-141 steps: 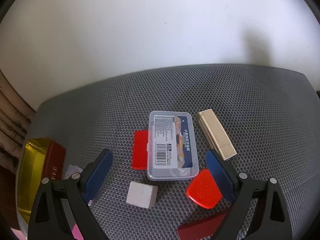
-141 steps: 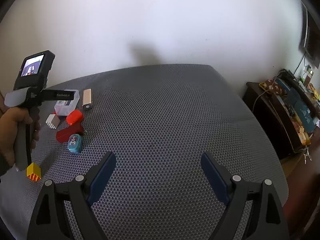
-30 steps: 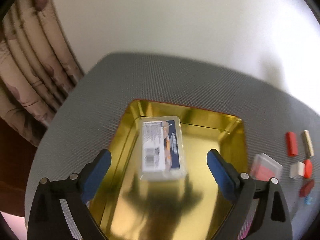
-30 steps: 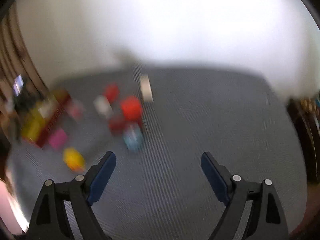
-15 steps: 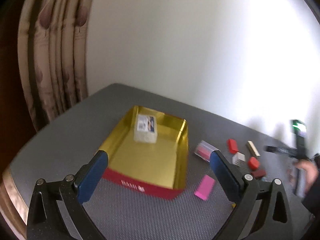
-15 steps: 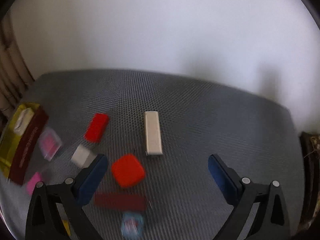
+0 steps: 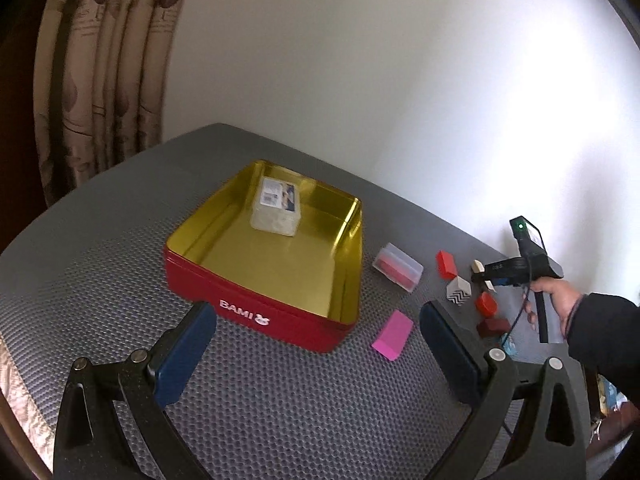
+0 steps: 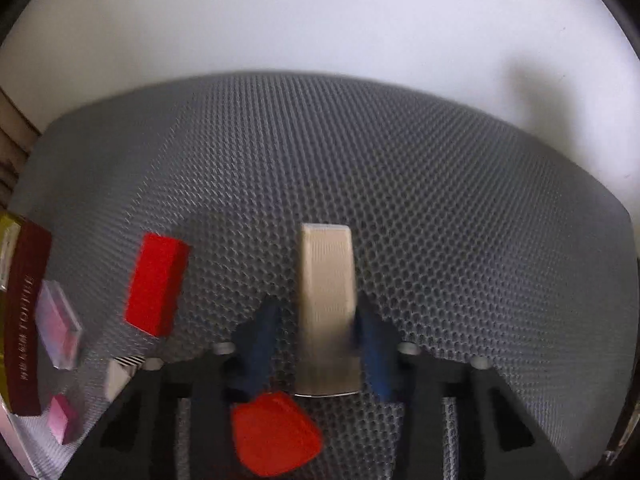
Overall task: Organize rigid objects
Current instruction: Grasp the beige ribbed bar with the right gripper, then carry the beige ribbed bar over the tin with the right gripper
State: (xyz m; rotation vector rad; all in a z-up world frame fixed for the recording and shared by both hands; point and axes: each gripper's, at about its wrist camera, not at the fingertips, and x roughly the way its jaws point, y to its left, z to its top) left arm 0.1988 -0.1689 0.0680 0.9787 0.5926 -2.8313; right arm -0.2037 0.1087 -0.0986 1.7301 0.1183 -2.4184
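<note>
Right tool [image 8: 316,344] is closing around beige bar [image 8: 326,276] at lower centre, its long axis running straight ahead between the jaws; left tool [image 7: 316,356] is hanging wide open, empty.

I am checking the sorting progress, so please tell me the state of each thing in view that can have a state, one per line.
Red tin: open, no lid on it.
Clear labelled box: closed, lying inside the tin.
Small clear case: closed, on the mat outside the tin.
Beige bar: on the mat, between the right gripper's fingers.
Left gripper: open, holding nothing.
Right gripper: jaws closing around the beige bar.
</note>
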